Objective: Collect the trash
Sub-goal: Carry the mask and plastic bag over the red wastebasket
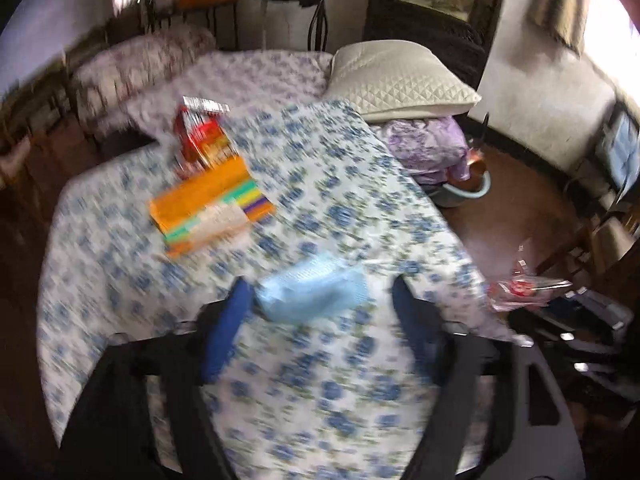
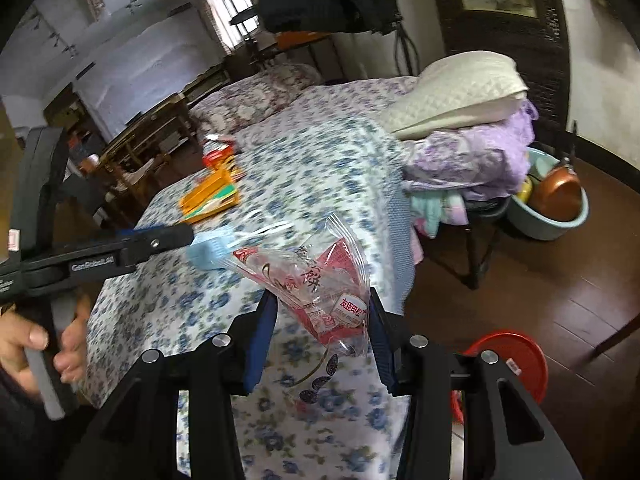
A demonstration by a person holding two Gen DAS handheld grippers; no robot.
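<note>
A hand (image 2: 44,344) at the far left of the right wrist view grips the handle of the left tool (image 1: 320,300), whose blue-padded fingers (image 1: 236,312) stand well apart above a bed (image 1: 120,260) covered in a blue floral sheet. A pale blue face mask (image 1: 312,290) sits between those fingers, close to the left one; motion blur hides whether it touches either pad or lies on the sheet. Farther up the bed, left of centre, lies a flat orange packet (image 1: 212,208) with coloured stripes, and just beyond it a red and silver snack wrapper (image 1: 200,128). A white quilted pillow (image 1: 400,80) rests at the head of the bed on top of folded purple bedding (image 1: 428,144). In the right wrist view the right tool (image 2: 320,332) is clamped on a clear plastic bag (image 2: 320,280) printed in red with Chinese characters; the bag sticks up from between the blue pads, held over the near edge of the bed. The mask shows in this view just left of the bag, at the tip of the left tool. To the right, on the dark wooden floor (image 2: 540,280), a light blue basin (image 2: 560,228) holds a copper-coloured pot (image 2: 556,196), and nearer the camera, beside the right tool, stands a red bin (image 2: 508,364) with a round rim.
</note>
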